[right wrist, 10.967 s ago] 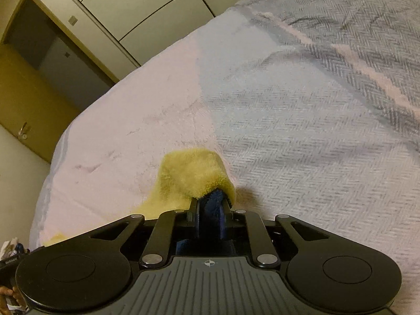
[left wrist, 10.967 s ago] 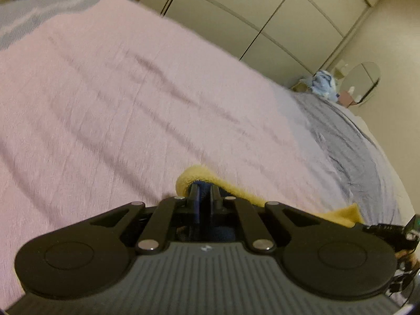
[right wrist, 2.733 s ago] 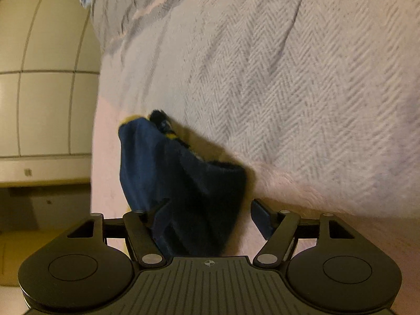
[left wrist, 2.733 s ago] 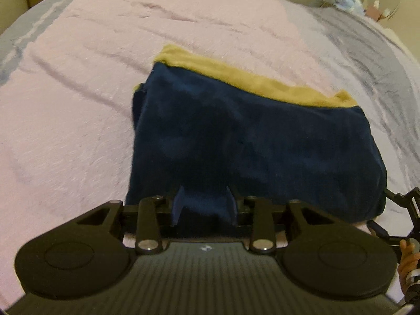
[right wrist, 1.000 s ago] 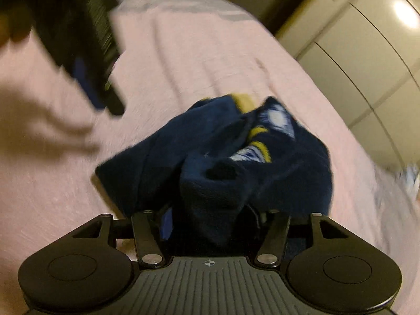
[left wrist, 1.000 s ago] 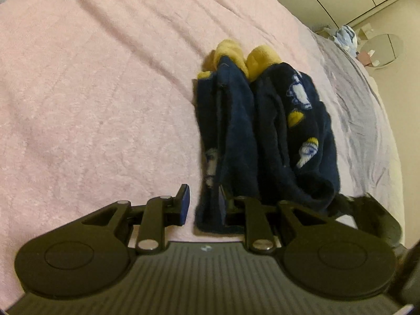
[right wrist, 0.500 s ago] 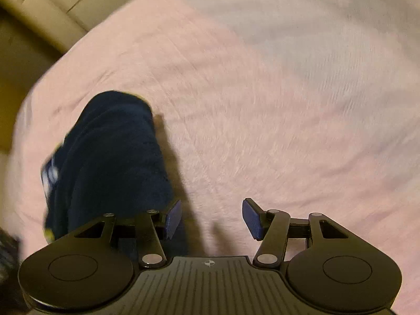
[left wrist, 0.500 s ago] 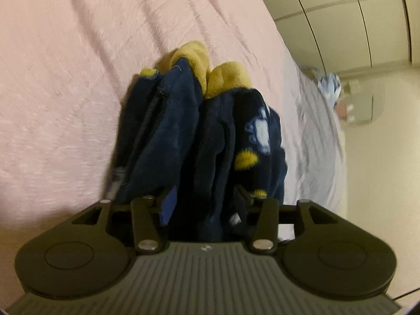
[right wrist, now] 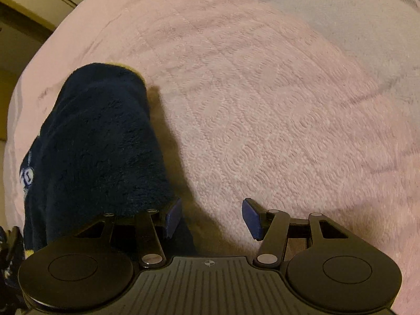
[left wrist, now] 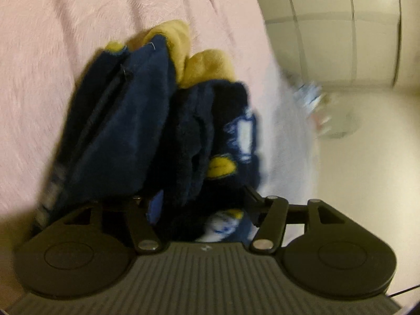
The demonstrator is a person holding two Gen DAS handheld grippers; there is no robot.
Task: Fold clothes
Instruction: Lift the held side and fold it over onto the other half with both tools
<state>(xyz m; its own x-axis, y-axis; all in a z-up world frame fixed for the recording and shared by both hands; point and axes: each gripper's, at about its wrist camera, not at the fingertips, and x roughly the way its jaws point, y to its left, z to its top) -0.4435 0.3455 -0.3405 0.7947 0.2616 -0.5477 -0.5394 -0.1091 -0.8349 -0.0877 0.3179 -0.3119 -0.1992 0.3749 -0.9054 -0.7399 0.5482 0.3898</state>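
left wrist view: the left claw (left wrist: 202, 204) pinches the bunched navy fleece garment with yellow lining (left wrist: 136, 120), which rises toward 12 o'clock over the pink bedspread (left wrist: 52, 26). the right claw (right wrist: 211, 216) is spread and empty over the bedspread, the garment at its 10 o'clock.

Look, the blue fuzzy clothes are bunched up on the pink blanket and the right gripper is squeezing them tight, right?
Not quite. The right gripper is open with nothing between its jaws, as the right wrist view shows; the blue fuzzy clothes sit beside it, on the pink blanket. The bundle fills the left gripper instead.
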